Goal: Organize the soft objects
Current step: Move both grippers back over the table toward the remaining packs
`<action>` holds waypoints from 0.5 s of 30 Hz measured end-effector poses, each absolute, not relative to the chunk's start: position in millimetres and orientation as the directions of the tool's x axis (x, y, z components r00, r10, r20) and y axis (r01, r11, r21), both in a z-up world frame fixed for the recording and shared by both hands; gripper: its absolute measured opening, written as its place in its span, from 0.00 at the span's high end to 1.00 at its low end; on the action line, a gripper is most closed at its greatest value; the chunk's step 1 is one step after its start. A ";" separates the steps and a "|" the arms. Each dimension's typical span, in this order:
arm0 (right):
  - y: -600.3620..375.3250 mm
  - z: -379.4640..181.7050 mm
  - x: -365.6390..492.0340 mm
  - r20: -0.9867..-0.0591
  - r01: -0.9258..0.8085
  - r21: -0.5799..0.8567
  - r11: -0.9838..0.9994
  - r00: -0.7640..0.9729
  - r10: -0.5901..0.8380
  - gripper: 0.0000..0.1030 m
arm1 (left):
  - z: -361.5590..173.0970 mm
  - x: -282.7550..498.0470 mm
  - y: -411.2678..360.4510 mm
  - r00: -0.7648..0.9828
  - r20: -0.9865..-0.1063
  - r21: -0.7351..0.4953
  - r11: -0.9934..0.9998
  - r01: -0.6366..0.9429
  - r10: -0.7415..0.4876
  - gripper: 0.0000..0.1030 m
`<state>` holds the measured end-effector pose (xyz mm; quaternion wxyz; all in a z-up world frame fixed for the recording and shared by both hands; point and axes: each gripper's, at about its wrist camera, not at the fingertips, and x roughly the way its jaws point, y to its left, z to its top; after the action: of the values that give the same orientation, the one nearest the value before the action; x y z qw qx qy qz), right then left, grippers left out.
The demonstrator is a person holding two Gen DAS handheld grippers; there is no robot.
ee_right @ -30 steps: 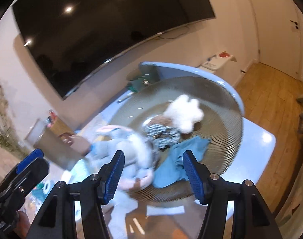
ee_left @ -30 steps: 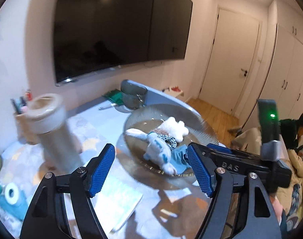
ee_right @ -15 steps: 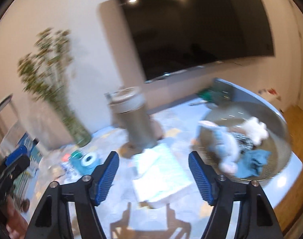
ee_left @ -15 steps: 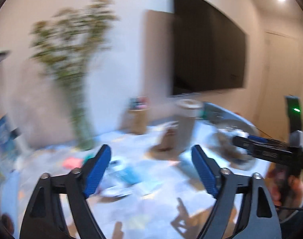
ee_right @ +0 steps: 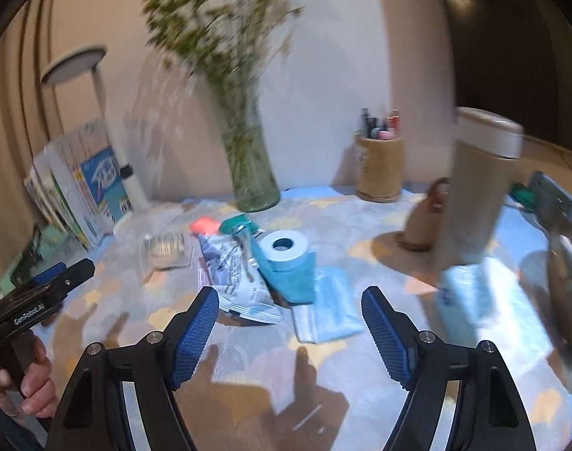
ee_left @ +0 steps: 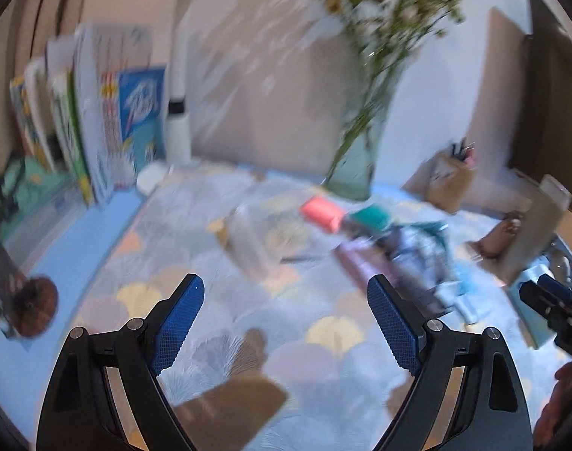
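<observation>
A heap of soft things lies mid-table: a light blue roll (ee_right: 284, 250) on a teal cloth (ee_right: 291, 282), a folded pale blue mask pack (ee_right: 327, 312) and a crumpled printed packet (ee_right: 233, 274). My right gripper (ee_right: 291, 300) hovers just in front of the heap; its jaws are opening and nothing is between them. In the blurred left wrist view the same heap (ee_left: 410, 263) sits to the right, beside a pink pad (ee_left: 319, 214) and a teal one (ee_left: 372, 216). My left gripper (ee_left: 286, 293) hangs open and empty over bare tablecloth.
A glass vase (ee_right: 252, 173) with green stems, a pen holder (ee_right: 380, 169) and a tall beige flask (ee_right: 477, 188) stand along the back. Books (ee_left: 109, 120) lean at the left wall. A clear plastic box (ee_right: 165, 251) lies left of the heap. A glass bowl's rim (ee_right: 564, 263) shows at far right.
Both grippers have swung left, away from the glass bowl with the plush toys, toward the vase and the heap. Both pairs of jaws stand wider apart than before.
</observation>
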<state>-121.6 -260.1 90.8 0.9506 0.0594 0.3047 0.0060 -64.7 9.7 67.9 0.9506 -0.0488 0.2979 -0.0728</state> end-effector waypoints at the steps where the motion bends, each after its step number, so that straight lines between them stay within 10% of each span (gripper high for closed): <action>1: -252.4 80.7 -114.6 -0.582 0.020 0.093 0.996 0.812 0.038 0.25 | 56.9 -58.4 14.9 0.801 -0.575 -0.152 0.984 0.095 -0.166 0.15; 15: -259.3 14.1 -79.0 -0.718 0.089 0.146 0.985 0.695 0.044 0.13 | 12.3 -35.0 29.7 0.682 -0.715 -0.189 0.982 0.021 -0.152 0.15</action>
<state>-79.0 -259.3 14.1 0.9166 0.0852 0.3904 -0.0125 -35.0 29.7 12.3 0.9134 -0.0830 0.3956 -0.0473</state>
